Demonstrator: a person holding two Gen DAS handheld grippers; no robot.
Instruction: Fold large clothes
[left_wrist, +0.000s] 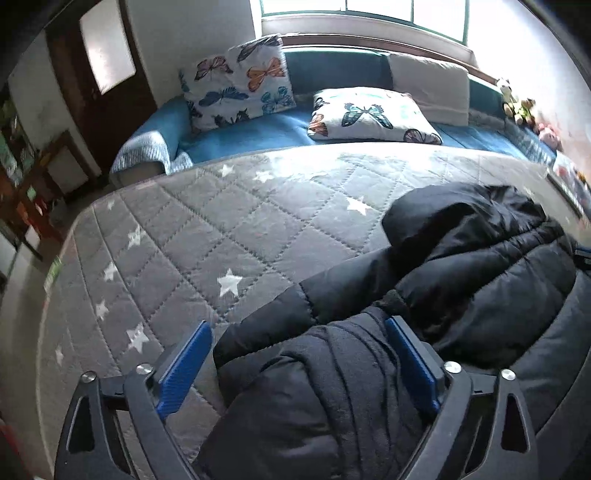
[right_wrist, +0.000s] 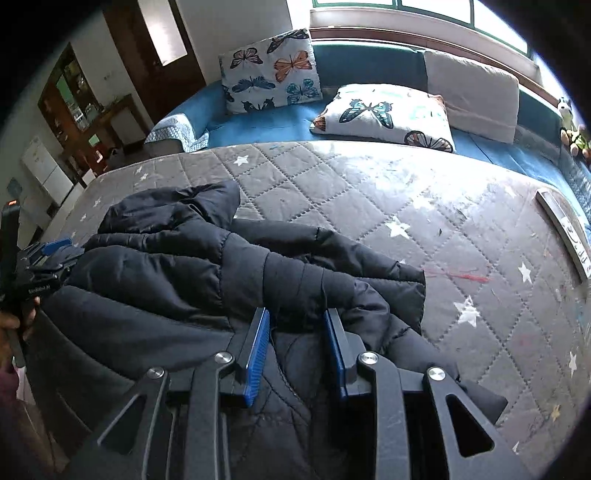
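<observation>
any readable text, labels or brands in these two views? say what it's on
No text can be read for certain.
Left gripper: small white print on its black body, too blurred.
Flat gray device at the quilt edge: dark marks on a white strip, unreadable.
Black puffer jacket: no label visible.

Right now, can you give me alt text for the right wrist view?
The right claw straddles a fold of the black quilted puffer jacket, blue pads apart, on a grey star-print quilted mat. The left claw grips the jacket's far left edge; butterfly-print cushions lie on a blue sofa behind.
</observation>
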